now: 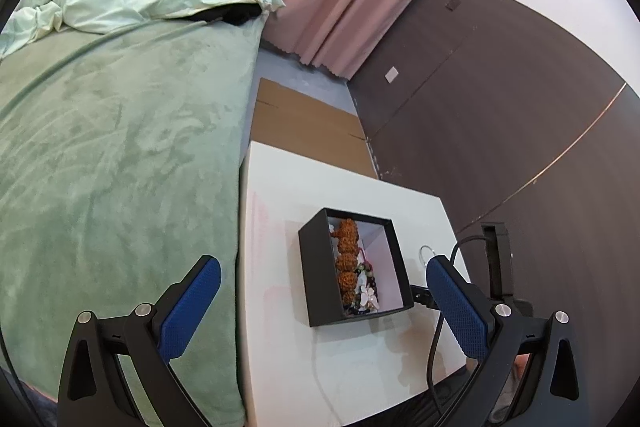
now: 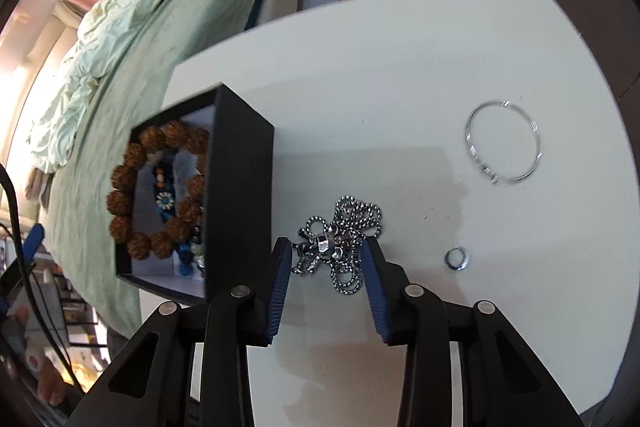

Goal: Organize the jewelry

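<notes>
Right wrist view: right gripper (image 2: 326,263) fingers part open, straddling the silver chain (image 2: 340,247) on the white surface (image 2: 400,67), not clearly pressing it. Box (image 2: 240,187) just left holds a bead bracelet (image 2: 156,183). Bangle (image 2: 503,142) far right, ring (image 2: 457,259) near right. Left gripper (image 1: 324,295) fully open, empty.

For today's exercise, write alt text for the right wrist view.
The right claw straddles a silver chain heaped on a white table. A black box of beads sits left; a bangle and ring lie right.
</notes>
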A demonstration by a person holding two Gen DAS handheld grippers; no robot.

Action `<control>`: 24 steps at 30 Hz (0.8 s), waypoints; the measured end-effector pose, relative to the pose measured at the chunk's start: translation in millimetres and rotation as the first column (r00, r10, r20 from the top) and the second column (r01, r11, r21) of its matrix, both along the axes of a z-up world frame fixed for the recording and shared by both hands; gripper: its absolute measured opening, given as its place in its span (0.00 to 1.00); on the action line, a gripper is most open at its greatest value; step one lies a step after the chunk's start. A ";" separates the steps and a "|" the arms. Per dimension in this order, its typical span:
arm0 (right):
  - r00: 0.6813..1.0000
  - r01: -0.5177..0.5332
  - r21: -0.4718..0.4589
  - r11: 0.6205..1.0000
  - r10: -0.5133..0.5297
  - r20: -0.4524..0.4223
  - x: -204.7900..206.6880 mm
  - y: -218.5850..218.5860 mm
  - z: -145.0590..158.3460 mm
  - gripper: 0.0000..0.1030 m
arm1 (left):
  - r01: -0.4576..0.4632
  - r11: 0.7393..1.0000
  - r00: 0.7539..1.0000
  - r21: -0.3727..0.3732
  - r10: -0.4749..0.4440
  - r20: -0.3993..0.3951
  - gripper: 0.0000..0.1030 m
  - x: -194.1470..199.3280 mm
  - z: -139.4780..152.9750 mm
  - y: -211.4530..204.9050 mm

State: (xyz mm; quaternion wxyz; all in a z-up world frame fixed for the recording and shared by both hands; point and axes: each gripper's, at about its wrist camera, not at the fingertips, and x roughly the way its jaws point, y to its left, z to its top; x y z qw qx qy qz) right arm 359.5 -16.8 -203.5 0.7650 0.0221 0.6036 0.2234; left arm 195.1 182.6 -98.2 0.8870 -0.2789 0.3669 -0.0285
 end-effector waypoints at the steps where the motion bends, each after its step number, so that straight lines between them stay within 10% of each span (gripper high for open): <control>1: 1.000 0.007 -0.005 1.000 -0.007 0.000 1.3 -1.0 -0.1 0.28 | -0.003 1.000 1.000 -0.003 0.003 0.003 0.99 -0.2 1.0 0.9; 10: 0.999 0.000 0.063 0.998 -0.003 0.046 -3.7 -10.9 18.6 0.14 | 0.007 1.000 1.000 -0.009 -0.006 0.005 0.99 -0.1 1.3 -1.5; 24: 0.957 -0.067 0.160 0.985 0.018 0.289 -24.6 -6.1 152.9 0.01 | 0.010 1.000 1.000 -0.001 -0.010 0.000 0.99 0.7 1.2 -2.5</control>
